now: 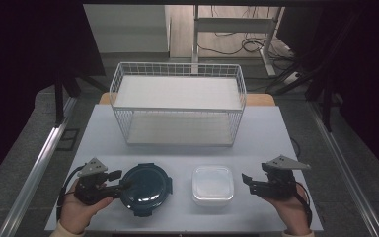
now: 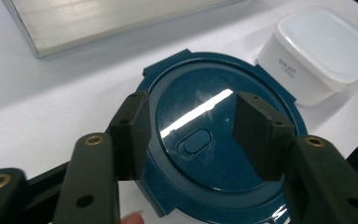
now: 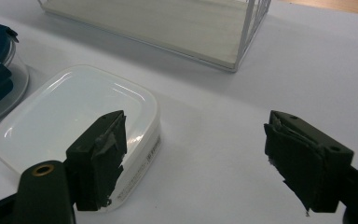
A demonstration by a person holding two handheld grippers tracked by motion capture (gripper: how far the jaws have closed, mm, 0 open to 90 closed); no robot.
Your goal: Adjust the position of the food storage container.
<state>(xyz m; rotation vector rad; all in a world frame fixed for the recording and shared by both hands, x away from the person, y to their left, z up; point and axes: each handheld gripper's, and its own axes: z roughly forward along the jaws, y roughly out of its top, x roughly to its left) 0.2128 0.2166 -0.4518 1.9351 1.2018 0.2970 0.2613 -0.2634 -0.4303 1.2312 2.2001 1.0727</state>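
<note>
1. The left claw [image 1: 120, 180] stands half-closed at the round blue container [image 1: 145, 189] near the bench's [image 1: 276, 133] front edge, gripping nothing; on that slick lid [image 2: 200, 140] its pads may slip.
2. The right claw [image 1: 247, 183] gapes wide beside the white box [image 1: 212, 185]; advancing could shove it.

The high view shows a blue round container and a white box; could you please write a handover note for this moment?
Left gripper: open, jaws straddling the blue round container's left rim, no grip seen.
Right gripper: open, beside the white box, apart from it.
Both stand lidded on the table, before the wire basket.
Done: nothing in the basket. Left: probably grasp and load both.
</note>
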